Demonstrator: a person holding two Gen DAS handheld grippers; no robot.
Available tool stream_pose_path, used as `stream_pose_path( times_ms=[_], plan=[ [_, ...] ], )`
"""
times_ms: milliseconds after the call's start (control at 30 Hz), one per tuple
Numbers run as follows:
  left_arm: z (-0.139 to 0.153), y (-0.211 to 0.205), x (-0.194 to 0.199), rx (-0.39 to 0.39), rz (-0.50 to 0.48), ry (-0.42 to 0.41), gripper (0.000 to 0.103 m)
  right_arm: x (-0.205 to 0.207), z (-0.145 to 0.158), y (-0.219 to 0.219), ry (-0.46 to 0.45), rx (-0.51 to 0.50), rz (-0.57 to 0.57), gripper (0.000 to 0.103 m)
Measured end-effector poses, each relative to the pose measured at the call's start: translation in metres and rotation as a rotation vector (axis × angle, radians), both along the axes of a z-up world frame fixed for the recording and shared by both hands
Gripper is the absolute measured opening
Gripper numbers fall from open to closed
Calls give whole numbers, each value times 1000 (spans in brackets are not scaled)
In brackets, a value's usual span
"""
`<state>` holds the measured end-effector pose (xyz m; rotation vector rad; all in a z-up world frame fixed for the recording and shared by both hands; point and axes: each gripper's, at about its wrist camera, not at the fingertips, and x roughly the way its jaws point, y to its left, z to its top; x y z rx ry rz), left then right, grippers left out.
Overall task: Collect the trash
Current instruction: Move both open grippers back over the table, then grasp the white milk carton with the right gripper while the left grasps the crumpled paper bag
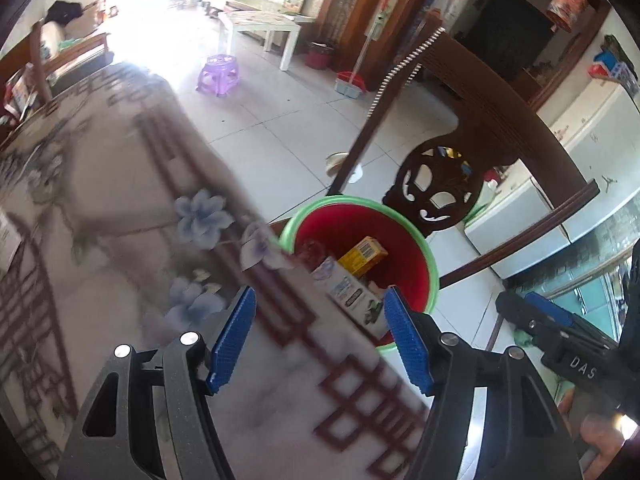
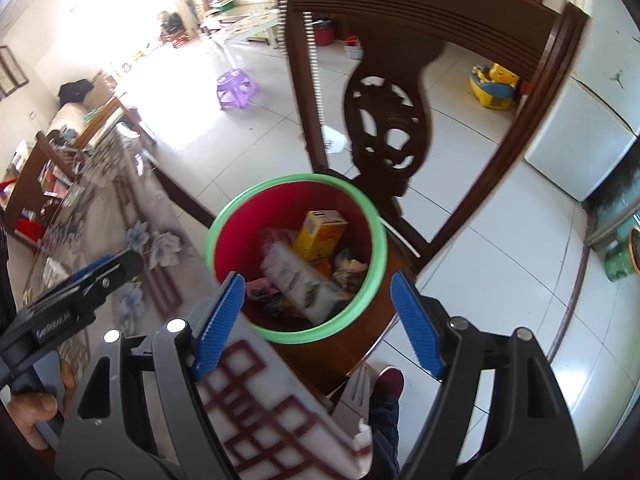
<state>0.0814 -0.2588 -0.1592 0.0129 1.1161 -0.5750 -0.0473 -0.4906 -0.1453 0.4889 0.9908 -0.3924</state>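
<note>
right wrist view: right gripper hangs released over the red bin at frame centre, white carton lying inside; left gripper also released, empty. drop step looks finished; next means finding more trash on the worktop.

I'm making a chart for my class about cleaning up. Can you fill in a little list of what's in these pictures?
bin: red bucket with green rim, on the seat of the wooden chair, beside the table
in the bin: yellow box, white carton, other wrappers
table: flowered tablecloth
left gripper: open, empty
right gripper: open, empty, above the bin
floor: purple stool, yellow toy
</note>
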Motion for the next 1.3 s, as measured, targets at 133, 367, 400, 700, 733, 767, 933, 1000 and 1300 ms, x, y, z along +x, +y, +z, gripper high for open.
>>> stream_pose_path(
  times_ms=[133,367,400,700,733,767,933,1000,1300],
  plan=[
    [-6,82,-12,32,160,24,64,17,4,42,-6,-18,112,75],
    [-24,228,-39,90,451,93,64,54,0,136,-1,4,328,75],
    [-26,249,-43,94,494,100,64,60,-1,155,2,8,367,75],
    [-42,360,-57,70,728,126,78,96,-9,278,39,-7,622,81],
    [-45,369,-57,62,744,133,78,102,-9,291,41,-16,650,82],
    [-47,373,-57,57,752,137,78,107,-9,301,43,-25,675,83],
    [-53,396,-50,18,789,140,78,151,-4,351,38,-91,799,88],
    [-55,402,-45,12,803,141,78,180,-3,373,37,-123,851,89],
    [-59,434,-28,15,901,127,78,296,-13,465,0,-239,1045,94]
  ],
)
